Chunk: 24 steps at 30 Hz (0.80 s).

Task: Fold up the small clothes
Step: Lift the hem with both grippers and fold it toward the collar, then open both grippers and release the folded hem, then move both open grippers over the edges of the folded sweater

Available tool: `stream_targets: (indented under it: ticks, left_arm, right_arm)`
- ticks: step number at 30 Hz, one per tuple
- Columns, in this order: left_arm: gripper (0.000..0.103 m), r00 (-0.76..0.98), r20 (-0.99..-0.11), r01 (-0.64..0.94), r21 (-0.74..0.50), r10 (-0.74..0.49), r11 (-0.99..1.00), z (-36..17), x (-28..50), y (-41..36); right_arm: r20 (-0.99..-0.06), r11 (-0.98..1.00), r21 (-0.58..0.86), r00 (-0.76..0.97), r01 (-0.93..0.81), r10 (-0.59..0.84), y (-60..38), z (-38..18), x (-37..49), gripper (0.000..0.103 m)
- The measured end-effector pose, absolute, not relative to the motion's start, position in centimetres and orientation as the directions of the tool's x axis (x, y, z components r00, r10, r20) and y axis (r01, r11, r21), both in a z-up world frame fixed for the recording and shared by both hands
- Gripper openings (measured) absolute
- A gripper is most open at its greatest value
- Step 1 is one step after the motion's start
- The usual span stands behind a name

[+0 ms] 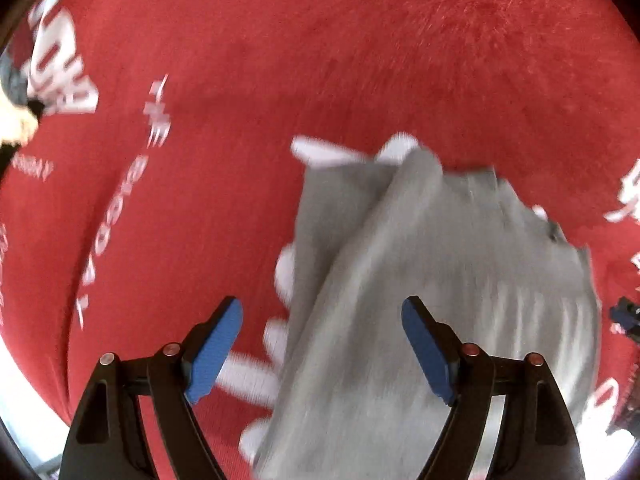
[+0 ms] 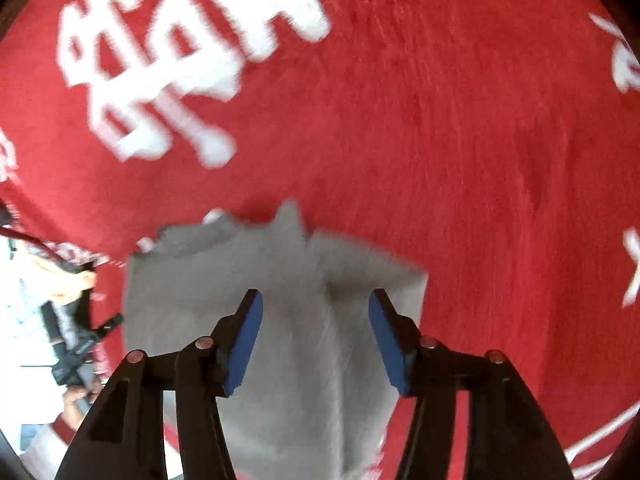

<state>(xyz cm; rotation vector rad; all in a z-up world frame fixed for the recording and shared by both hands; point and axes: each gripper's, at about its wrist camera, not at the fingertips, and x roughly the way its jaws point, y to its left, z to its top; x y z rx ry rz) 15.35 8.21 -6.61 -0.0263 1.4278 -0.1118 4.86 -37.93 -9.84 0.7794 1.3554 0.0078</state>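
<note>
A small grey garment (image 1: pixel 420 280) lies crumpled on a red cloth with white lettering (image 1: pixel 280 60). One grey flap is folded over the rest, with a raised ridge. My left gripper (image 1: pixel 322 346) is open above the garment's near left part, holding nothing. In the right wrist view the same grey garment (image 2: pixel 288 280) lies under my right gripper (image 2: pixel 316 336), which is open and empty above it. The images are blurred by motion.
The red cloth (image 2: pixel 440 140) covers the whole surface. The other gripper (image 1: pixel 624 320) shows at the right edge of the left view. A person's hand and a dark tool (image 2: pixel 76 344) show at the left edge of the right view.
</note>
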Motion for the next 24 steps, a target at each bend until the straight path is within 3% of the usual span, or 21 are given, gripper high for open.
stream_targets:
  ticks: [9, 12, 14, 21, 22, 24]
  left_arm:
    - [0.082, 0.002, -0.970, 0.158, -0.240, -0.243, 0.958, -6.8, 8.7, 10.9]
    - [0.082, -0.019, -0.958, 0.209, -0.284, -0.287, 0.936, -7.7, 8.3, 10.4]
    - [0.074, -0.051, -0.947, 0.234, -0.321, -0.319, 0.918, -8.3, 8.5, 10.2]
    - [0.074, -0.076, -0.901, 0.294, -0.430, -0.428, 0.854, -8.1, 8.6, 10.9]
    - [0.074, -0.077, -0.894, 0.302, -0.443, -0.442, 0.844, -7.9, 8.7, 11.0]
    - [0.067, -0.078, -0.878, 0.318, -0.471, -0.473, 0.823, -7.5, 8.7, 11.1]
  right_arm:
    - [-0.702, 0.572, 0.692, 0.225, 0.442, 0.675, -27.5, -9.7, -5.6, 0.060]
    - [-0.722, 0.528, 0.654, 0.238, 0.542, 0.650, -26.2, -11.6, -8.5, 0.060]
    - [-0.720, 0.446, 0.649, 0.307, 0.617, 0.622, -27.0, -12.5, -10.2, 0.060]
    - [-0.737, 0.233, 0.622, 0.459, 0.747, 0.495, -27.9, -14.8, -12.8, 0.060]
    - [-0.747, 0.228, 0.615, 0.464, 0.755, 0.476, -28.0, -14.8, -12.6, 0.053]
    - [-0.778, 0.259, 0.580, 0.433, 0.772, 0.455, -28.1, -14.6, -12.3, 0.030]
